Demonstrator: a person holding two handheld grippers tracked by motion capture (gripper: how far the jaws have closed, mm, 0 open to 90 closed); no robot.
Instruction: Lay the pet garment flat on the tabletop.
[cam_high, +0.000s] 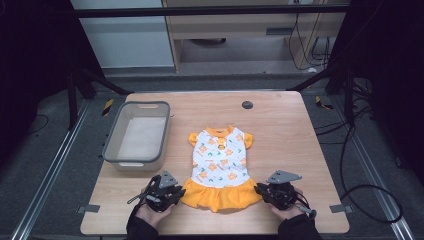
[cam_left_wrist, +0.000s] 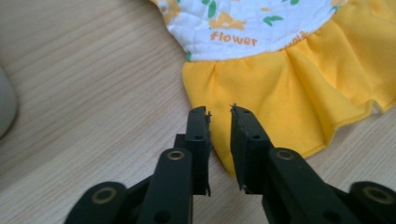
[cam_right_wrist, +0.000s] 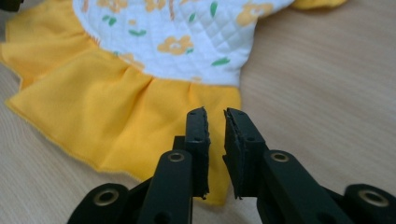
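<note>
A small dress (cam_high: 220, 160) lies flat on the wooden table (cam_high: 285, 135), its white flower-print top pointing away and its yellow ruffled skirt toward me. My left gripper (cam_high: 179, 192) sits at the skirt's left corner. In the left gripper view the jaws (cam_left_wrist: 219, 112) stand a narrow gap apart over the yellow hem (cam_left_wrist: 280, 93), nothing pinched. At the skirt's right corner is my right gripper (cam_high: 260, 190). In the right gripper view it (cam_right_wrist: 215, 114) is likewise open by a narrow gap above the skirt (cam_right_wrist: 116, 102).
A grey plastic bin (cam_high: 111, 146) stands on the table's left side, beside the dress. A small black round disc (cam_high: 247, 105) sits near the far edge. Bare wood stretches to the right of the dress.
</note>
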